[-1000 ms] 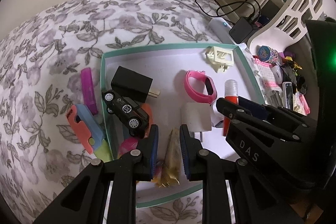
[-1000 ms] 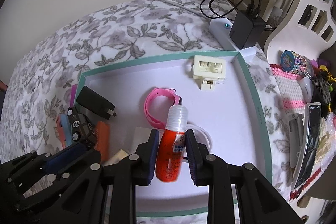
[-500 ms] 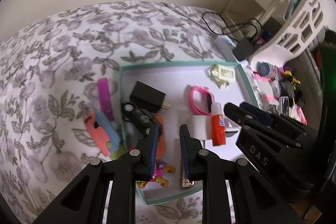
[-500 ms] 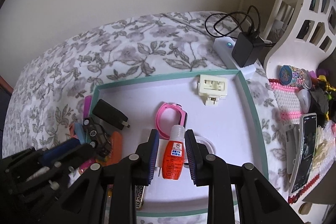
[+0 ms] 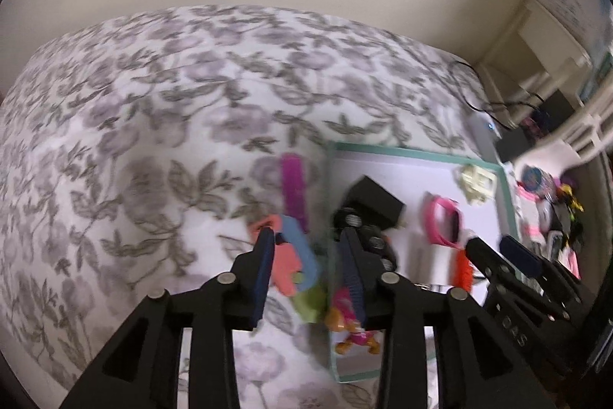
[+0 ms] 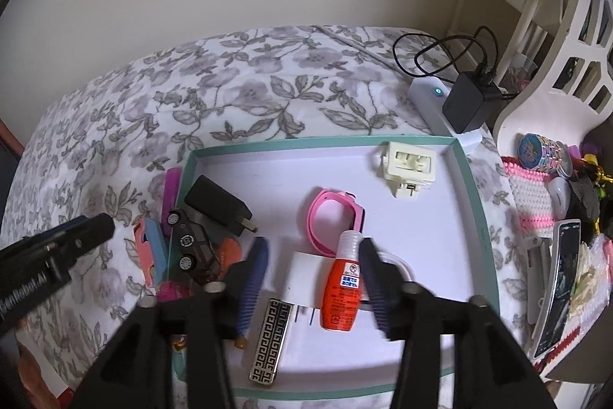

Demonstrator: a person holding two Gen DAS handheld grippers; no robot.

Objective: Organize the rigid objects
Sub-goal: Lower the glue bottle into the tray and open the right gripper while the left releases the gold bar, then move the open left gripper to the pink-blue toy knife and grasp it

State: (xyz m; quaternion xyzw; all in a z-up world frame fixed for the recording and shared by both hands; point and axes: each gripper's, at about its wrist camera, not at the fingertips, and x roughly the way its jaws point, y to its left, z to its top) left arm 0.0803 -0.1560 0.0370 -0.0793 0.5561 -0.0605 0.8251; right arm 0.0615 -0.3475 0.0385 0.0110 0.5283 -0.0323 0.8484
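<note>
A bed with a flowered cover (image 6: 237, 94) fills the view, with a plain wall behind it and a white shelf at the right. On the cover lies a shallow tray (image 6: 477, 217) with a green rim and a white floor.

Your right gripper (image 6: 312, 278) hangs over the near part of the tray. Its jaws have just been opening and now stand apart. The orange bottle (image 6: 343, 290) lies on the tray floor between them, close beside the right jaw, with its white cap pointing away from you. The pads do not press on it, so it is released. A white block (image 6: 302, 278) lies just under and left of the bottle, and a gold patterned case (image 6: 270, 340) lies nearer to you, below the left jaw. A pink watch (image 6: 337, 221) is just beyond the bottle cap, and a cream clip (image 6: 410, 165) is near the far right corner. A black charger (image 6: 218, 206) and a toy car (image 6: 189, 248) are at the left wall of the tray.

Your left gripper (image 5: 308, 263) is over the left edge of the tray; this view is blurred. Its jaws have also just been opening and hold nothing. Between them you see, lying on the cover below, a coral and blue card (image 5: 293, 261). A purple strip (image 5: 294, 190) lies beyond it.
</note>
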